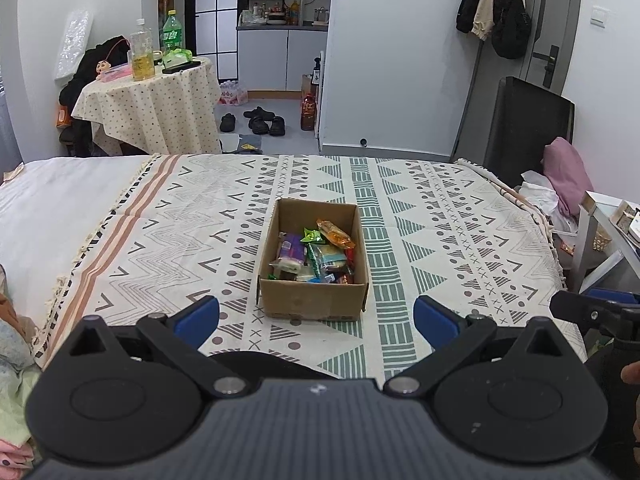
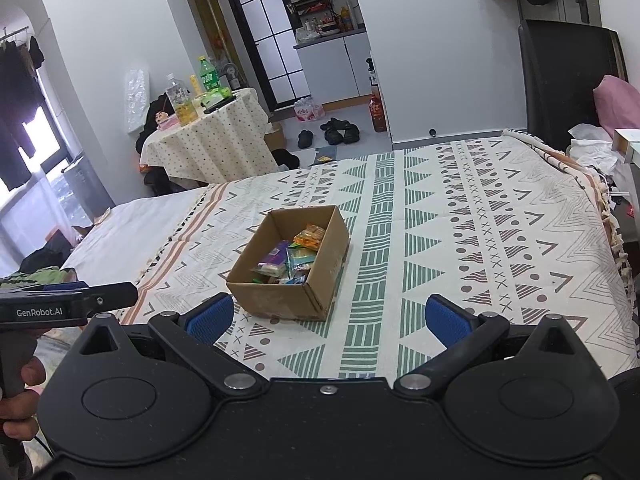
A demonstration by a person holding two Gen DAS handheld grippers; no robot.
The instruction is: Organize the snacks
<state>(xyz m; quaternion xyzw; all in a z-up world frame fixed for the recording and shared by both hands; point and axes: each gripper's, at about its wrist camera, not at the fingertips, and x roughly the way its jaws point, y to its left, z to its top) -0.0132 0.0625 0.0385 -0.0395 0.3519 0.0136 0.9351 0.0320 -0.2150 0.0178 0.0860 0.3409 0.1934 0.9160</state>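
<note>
An open cardboard box (image 1: 312, 300) stands on the patterned bedspread (image 1: 460, 240), holding several wrapped snacks (image 1: 316, 254). It also shows in the right wrist view (image 2: 280, 300) with the snacks (image 2: 296, 258) inside. My left gripper (image 1: 316, 320) is open and empty, just in front of the box's near wall. My right gripper (image 2: 328, 318) is open and empty, near the box's front right corner. The left gripper's body (image 2: 60, 306) shows at the left edge of the right wrist view; the right one's tip (image 1: 592, 312) shows at the right edge of the left view.
A small round table (image 1: 152, 100) with bottles stands beyond the bed on the left. Shoes (image 1: 260, 120) lie on the floor. A white side table (image 1: 612, 224) and clothes (image 1: 564, 176) are at the bed's right edge. A plain white sheet (image 1: 60, 200) covers the left part.
</note>
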